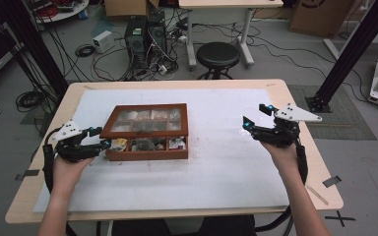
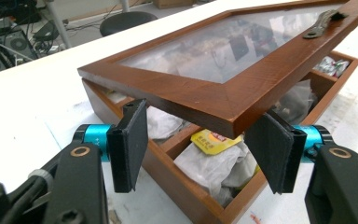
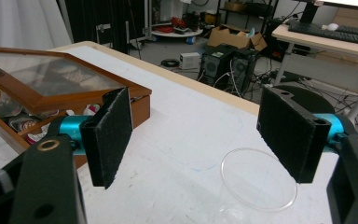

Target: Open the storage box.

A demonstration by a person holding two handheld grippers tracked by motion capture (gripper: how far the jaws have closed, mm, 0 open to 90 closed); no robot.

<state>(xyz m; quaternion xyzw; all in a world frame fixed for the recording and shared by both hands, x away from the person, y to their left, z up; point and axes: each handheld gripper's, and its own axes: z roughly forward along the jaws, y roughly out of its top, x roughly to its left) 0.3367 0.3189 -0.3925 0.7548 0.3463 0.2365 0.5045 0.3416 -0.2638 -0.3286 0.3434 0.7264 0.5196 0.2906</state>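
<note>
A brown wooden tea box [image 1: 145, 147] lies on the white mat, left of centre. Its glass-paned lid [image 1: 147, 120] is tilted up off the front row of compartments, where tea bags [image 2: 212, 161] show. My left gripper [image 1: 101, 142] is at the box's front left corner. In the left gripper view its jaws [image 2: 203, 140] stand apart with the raised lid's corner [image 2: 223, 114] between them, and the pads [image 2: 128, 144] do not press on it. My right gripper [image 1: 256, 117] hovers open at the right, its jaws [image 3: 196, 126] wide above a clear glass cup [image 3: 256, 186].
The white mat [image 1: 216, 162] covers most of the wooden table [image 1: 305, 162]. Beyond the far edge stand a black stool [image 1: 218, 55], computer towers [image 1: 145, 37] and loose cables on the floor. Black frame posts [image 1: 354, 44] rise at both sides.
</note>
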